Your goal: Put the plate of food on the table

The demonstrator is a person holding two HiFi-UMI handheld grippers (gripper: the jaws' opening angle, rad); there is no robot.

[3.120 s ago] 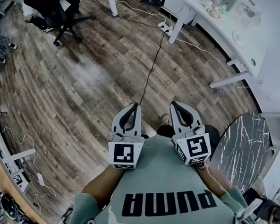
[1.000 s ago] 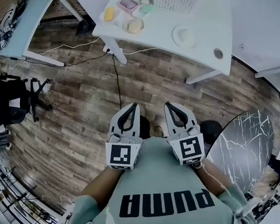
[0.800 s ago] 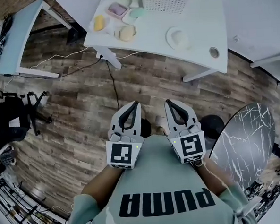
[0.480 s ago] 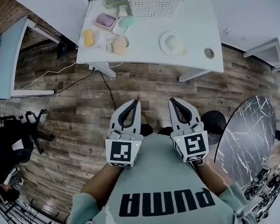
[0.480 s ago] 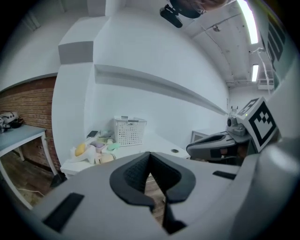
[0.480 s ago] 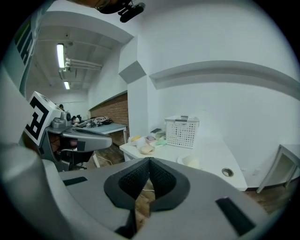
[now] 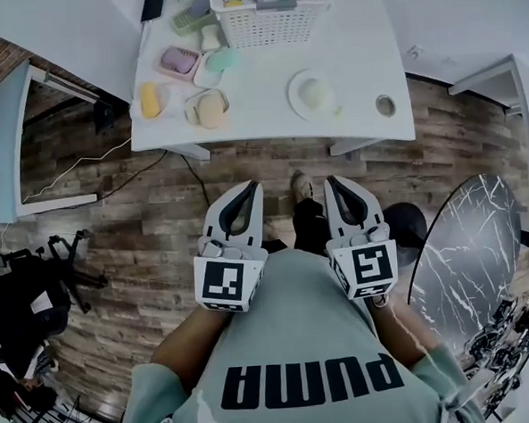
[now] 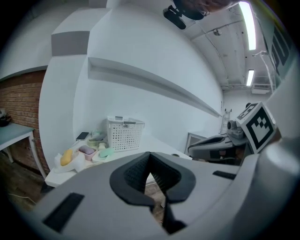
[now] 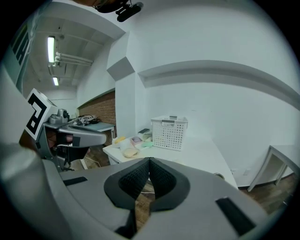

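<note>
Head view, looking steeply down. My left grey two-jaw gripper (image 7: pixel 255 187) and right grey two-jaw gripper (image 7: pixel 331 181) were level side by side above the brown wood-plank floor (image 7: pixel 112 198). Each had its jaws pressed together, with nothing between them. The round white plate of pale food (image 7: pixel 314 94) lay on the white rectangular table (image 7: pixel 363 66), well apart from both grippers. A white lattice plastic basket (image 7: pixel 270 13) stood behind it, and small dishes of coloured food (image 7: pixel 208 109) lay to its left.
</note>
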